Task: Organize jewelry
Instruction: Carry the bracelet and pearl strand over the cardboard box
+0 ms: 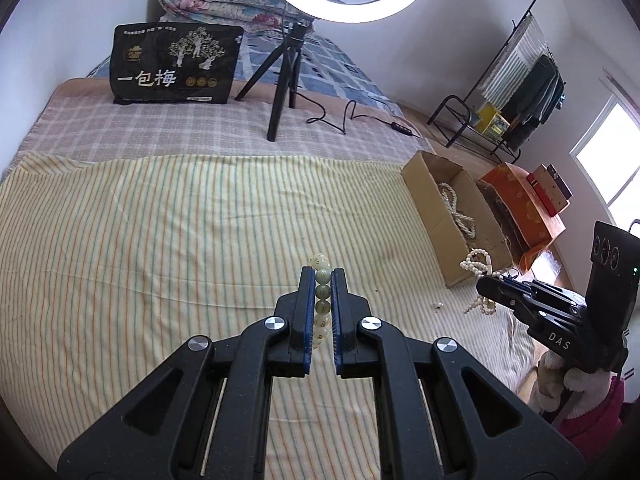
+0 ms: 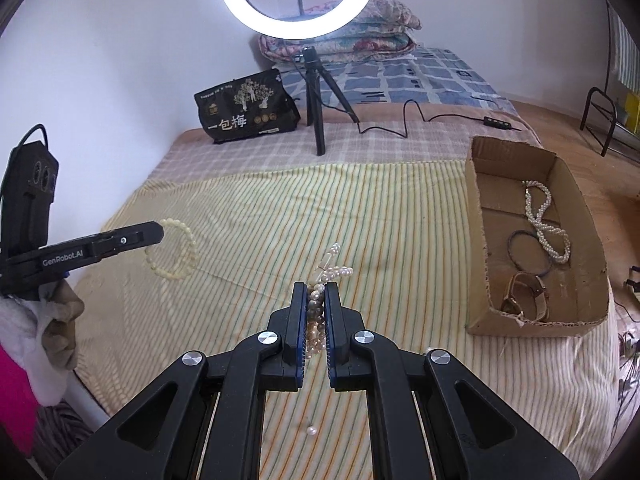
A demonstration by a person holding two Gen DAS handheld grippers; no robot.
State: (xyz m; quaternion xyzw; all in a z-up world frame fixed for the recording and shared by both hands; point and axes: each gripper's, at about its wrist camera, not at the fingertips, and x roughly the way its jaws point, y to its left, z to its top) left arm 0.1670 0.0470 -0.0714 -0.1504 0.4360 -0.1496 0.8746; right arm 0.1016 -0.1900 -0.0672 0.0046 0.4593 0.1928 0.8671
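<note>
My left gripper (image 1: 322, 276) is shut on a pale green bead bracelet (image 1: 322, 292) above the striped cloth; the bracelet also shows as a hanging loop in the right wrist view (image 2: 176, 250). My right gripper (image 2: 316, 290) is shut on a white pearl bracelet (image 2: 332, 270), seen too in the left wrist view (image 1: 478, 266) beside the box. The cardboard box (image 2: 478, 216) at the right holds a pearl necklace (image 2: 546, 220), a dark band (image 2: 528, 250) and a wristwatch (image 2: 524, 294).
A loose pearl (image 2: 311, 430) lies on the striped cloth (image 1: 180, 240). A ring light on a tripod (image 2: 316, 92), its cable (image 2: 404, 120) and a black snack bag (image 2: 246, 110) stand at the back. An orange box (image 1: 520, 204) sits beyond the cardboard box.
</note>
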